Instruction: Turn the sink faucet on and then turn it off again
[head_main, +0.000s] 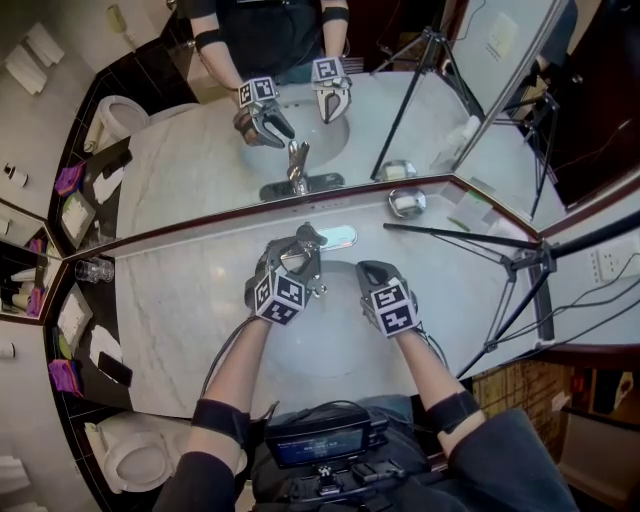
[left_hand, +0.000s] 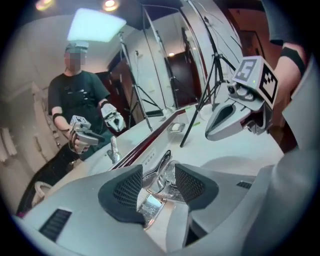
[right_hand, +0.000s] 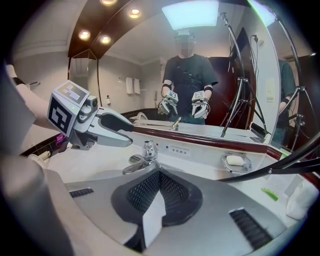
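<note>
Left gripper view showed my left gripper (left_hand: 158, 186) released, straddling the faucet (left_hand: 161, 167) at twelve o'clock of the sink (head_main: 332, 345), ready for its lever, I reckoned, while my right gripper (right_hand: 159, 186) hung clenched, empty, at three o'clock.

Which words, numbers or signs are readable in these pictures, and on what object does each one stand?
Label behind the faucet: print too small to read.
Marker cubes: black-and-white patterns only, no words.
Screen at the person's chest: too blurred to read.
So no text can be quoted.
</note>
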